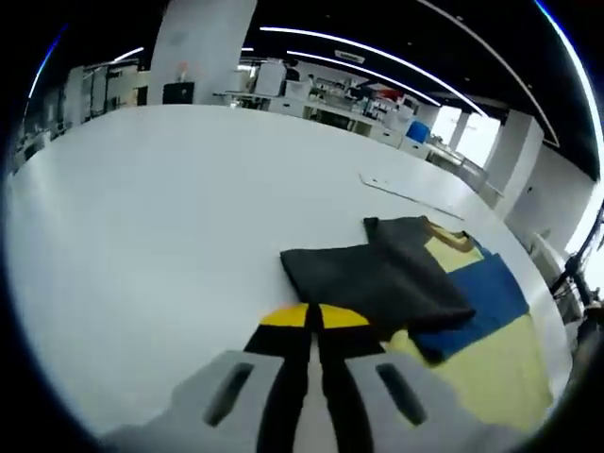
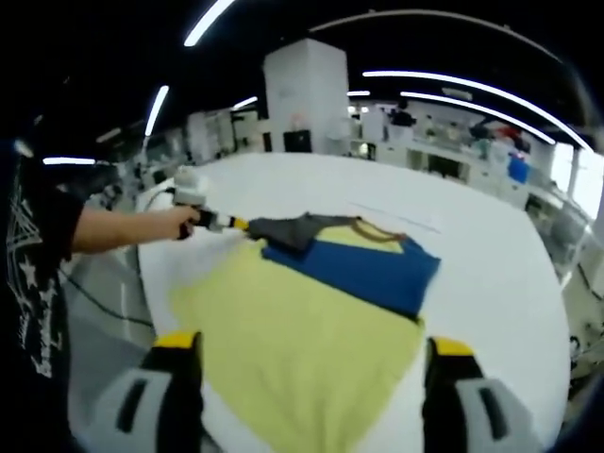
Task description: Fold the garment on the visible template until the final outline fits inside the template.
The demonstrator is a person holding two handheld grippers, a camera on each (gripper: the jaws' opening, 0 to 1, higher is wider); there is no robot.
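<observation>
left gripper view: low over the surface, close beside the garment.
right gripper view: higher, facing the garment lengthwise.
shared: garment, surface.

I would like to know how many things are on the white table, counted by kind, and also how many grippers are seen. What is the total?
Garment (yellow, blue and dark grey): 1
Flat white sheet lying farther back on the table: 1
Grippers: 2, the left gripper with jaws together, the right gripper with jaws apart
Total: 4
</observation>
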